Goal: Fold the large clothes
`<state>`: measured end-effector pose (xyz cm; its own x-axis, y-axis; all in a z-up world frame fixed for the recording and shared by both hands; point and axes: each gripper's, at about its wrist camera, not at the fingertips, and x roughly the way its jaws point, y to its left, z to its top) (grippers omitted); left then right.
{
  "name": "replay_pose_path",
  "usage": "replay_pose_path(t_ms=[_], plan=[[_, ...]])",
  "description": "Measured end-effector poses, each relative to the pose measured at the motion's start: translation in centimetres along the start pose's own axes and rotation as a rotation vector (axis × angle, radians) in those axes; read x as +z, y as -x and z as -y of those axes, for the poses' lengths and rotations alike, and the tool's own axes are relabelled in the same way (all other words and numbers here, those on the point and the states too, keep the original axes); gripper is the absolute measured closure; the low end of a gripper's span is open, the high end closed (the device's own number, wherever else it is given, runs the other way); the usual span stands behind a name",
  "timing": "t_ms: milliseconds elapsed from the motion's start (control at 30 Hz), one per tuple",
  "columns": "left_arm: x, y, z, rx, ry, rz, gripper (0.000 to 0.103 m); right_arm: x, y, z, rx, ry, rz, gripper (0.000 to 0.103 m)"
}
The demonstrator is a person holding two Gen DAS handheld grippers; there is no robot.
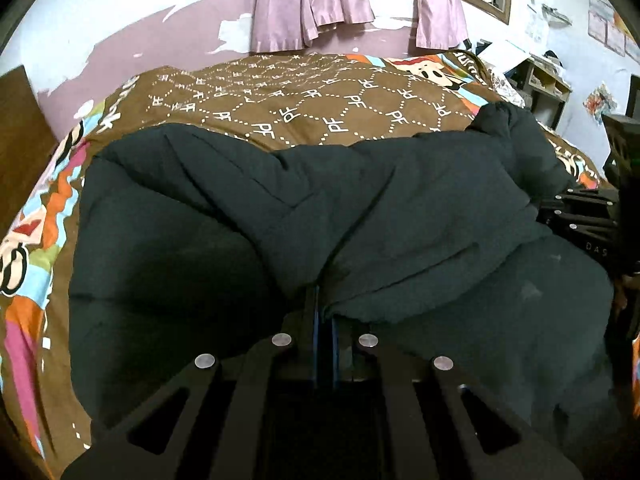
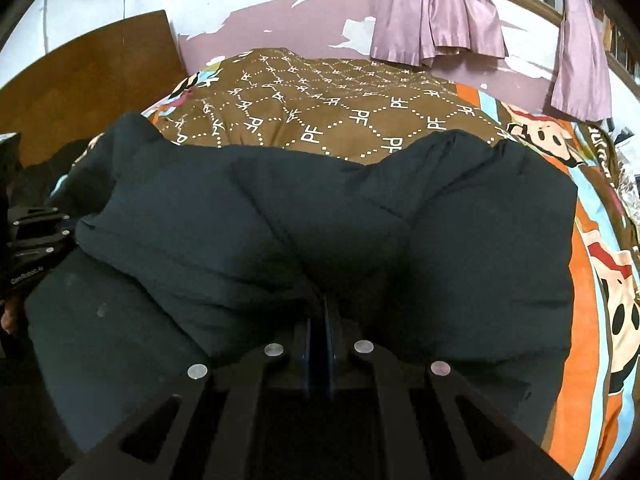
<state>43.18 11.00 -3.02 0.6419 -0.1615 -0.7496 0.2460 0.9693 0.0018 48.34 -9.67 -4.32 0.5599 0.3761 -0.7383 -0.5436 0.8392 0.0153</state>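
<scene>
Pinching a fold of the dark padded garment [image 1: 320,208] lying on the patterned bedspread [image 1: 304,96], the left gripper [image 1: 323,312] has its jaws pressed together, fingertips buried in cloth. In the right wrist view, the right gripper [image 2: 320,312] likewise clamps the garment, its tips hidden; the left gripper is cut off at the edge.

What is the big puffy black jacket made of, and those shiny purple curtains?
The black jacket looks like padded matte fabric, probably nylon or polyester: puffy quilted sections, soft creases. The purple curtains look like satin or a similar thin cloth: glossy streaks along hanging folds.
</scene>
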Motion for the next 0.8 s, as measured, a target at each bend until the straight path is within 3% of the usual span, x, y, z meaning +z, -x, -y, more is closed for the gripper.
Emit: replay_pose_path(t_ms=[267,300,367,500,667,800], plan=[[-0.4,0.3,-0.5,-0.011,0.011,0.018,0.1,1.1,2.8,0.9,0.058,-0.021,0.002,0.092],[-0.5,0.4,-0.5,-0.011,0.007,0.016,0.1,1.4,3.7,1.0,0.06,-0.017,0.019,0.089],[-0.4,0.5,-0.3,-0.007,-0.01,0.015,0.1,2.0,5.5,1.2,0.066,-0.02,0.064,0.075],[-0.2,0.4,-0.2,-0.01,-0.023,0.01,0.1,3.7,8.0,1.3,0.109,-0.05,0.156,0.071],[-0.1,0.6,0.6,0.012,-0.097,0.008,0.1,7.0,5.2,0.2,0.121,-0.05,0.13,0.071],[-0.3,1.1,0.3,-0.003,-0.116,0.034,0.097,8.3,-0.5,-0.1,0.101,-0.058,0.009,0.07]])
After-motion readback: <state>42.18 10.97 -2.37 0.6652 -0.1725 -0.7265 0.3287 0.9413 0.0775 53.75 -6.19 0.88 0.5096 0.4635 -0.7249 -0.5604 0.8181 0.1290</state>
